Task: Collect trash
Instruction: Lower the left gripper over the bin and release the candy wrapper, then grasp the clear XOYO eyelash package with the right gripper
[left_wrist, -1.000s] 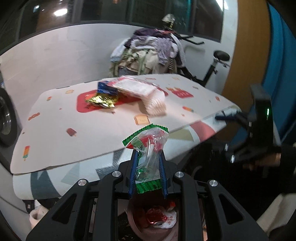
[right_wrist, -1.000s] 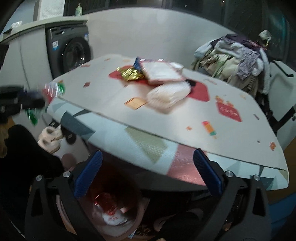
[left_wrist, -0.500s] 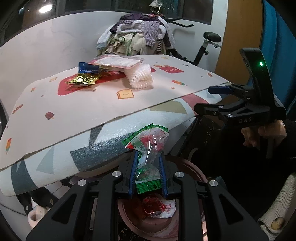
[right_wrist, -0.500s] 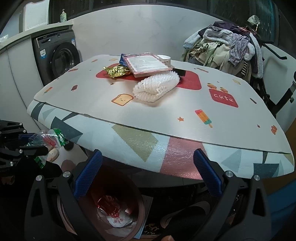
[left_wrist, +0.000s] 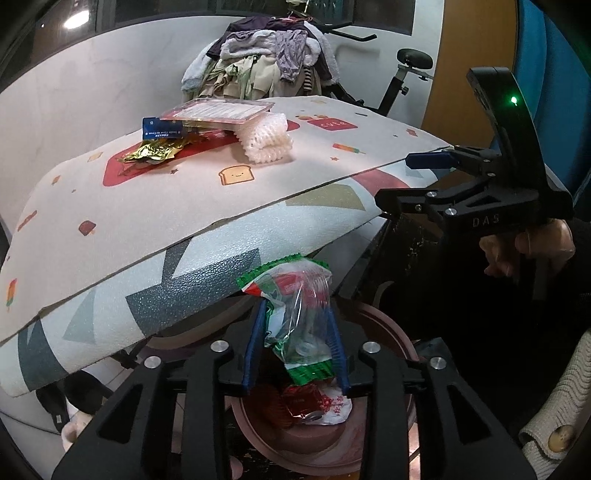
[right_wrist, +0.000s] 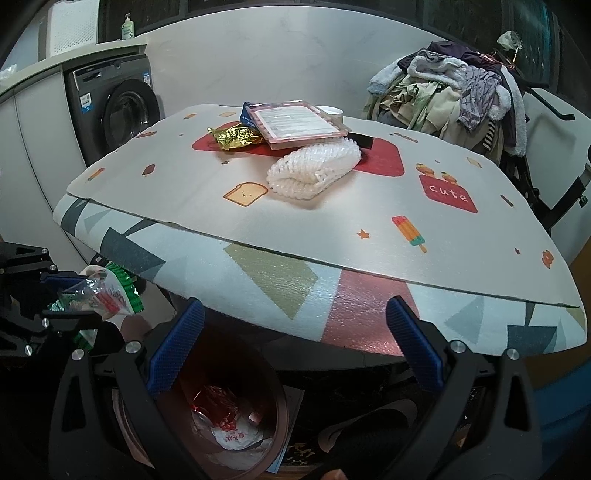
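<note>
wrapper (left_wrist: 295, 314) above bin (left_wrist: 384, 325), bin under table (left_wrist: 184, 206)

The left wrist view is taken from behind the left tool (left_wrist: 295, 332), low at the bench (left_wrist: 184, 206) edge, angled down over the bin (left_wrist: 369, 317). The right wrist view is taken from behind the right tool (right_wrist: 291, 343), beside it, facing the same bench (right_wrist: 369, 229) from close by. The bench top, the bin (right_wrist: 273, 391) and the clothes pile (right_wrist: 454, 92) are shared by both views.
</note>
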